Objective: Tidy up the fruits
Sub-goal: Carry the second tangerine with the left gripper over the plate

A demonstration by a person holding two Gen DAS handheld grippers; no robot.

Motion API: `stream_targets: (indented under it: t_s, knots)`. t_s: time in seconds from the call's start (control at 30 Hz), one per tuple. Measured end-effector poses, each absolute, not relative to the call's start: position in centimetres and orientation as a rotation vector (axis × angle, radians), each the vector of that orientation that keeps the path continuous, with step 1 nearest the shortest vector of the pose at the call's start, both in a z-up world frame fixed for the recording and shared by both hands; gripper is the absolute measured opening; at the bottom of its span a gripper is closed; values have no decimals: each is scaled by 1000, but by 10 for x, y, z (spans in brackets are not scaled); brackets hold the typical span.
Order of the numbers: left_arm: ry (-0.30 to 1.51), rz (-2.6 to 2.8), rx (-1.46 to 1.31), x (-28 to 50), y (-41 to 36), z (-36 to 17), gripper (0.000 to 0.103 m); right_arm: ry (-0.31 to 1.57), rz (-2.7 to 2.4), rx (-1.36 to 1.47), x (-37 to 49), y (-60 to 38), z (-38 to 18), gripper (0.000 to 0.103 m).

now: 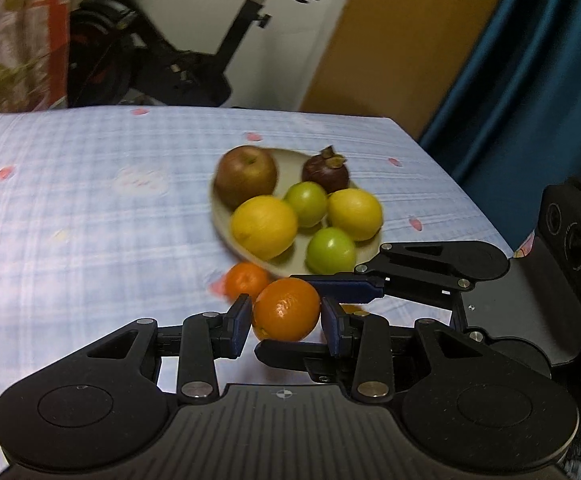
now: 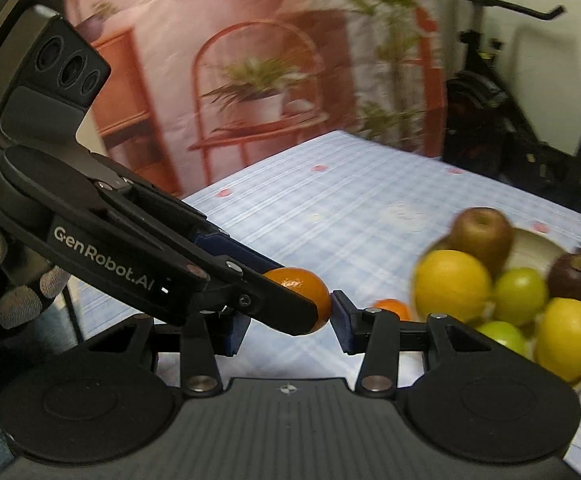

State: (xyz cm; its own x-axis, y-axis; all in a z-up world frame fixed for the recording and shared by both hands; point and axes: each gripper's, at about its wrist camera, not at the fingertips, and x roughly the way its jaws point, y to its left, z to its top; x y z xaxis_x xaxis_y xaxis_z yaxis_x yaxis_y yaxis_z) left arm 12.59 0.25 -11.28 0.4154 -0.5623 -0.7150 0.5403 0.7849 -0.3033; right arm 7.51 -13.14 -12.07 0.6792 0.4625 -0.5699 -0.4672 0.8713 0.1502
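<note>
The checked table lay bare across the left of the left wrist view, its far edge meeting an exercise bike at upper left and a blue curtain at upper right. The plate of fruit at centre was blurred. The right gripper crossed in from the lower right; one pad was hidden behind the left gripper, so its grip could not be told. The left gripper was clamped on a glossy orange, low at centre, just in front of a smaller mandarin beside the plate
</note>
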Motion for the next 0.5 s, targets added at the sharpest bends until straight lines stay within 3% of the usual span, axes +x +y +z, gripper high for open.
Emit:
stream_targets:
  t_s: [0.5]
  knots:
    - [986, -718, 10, 172, -50, -141, 41, 655, 376, 132, 93, -195, -142, 46]
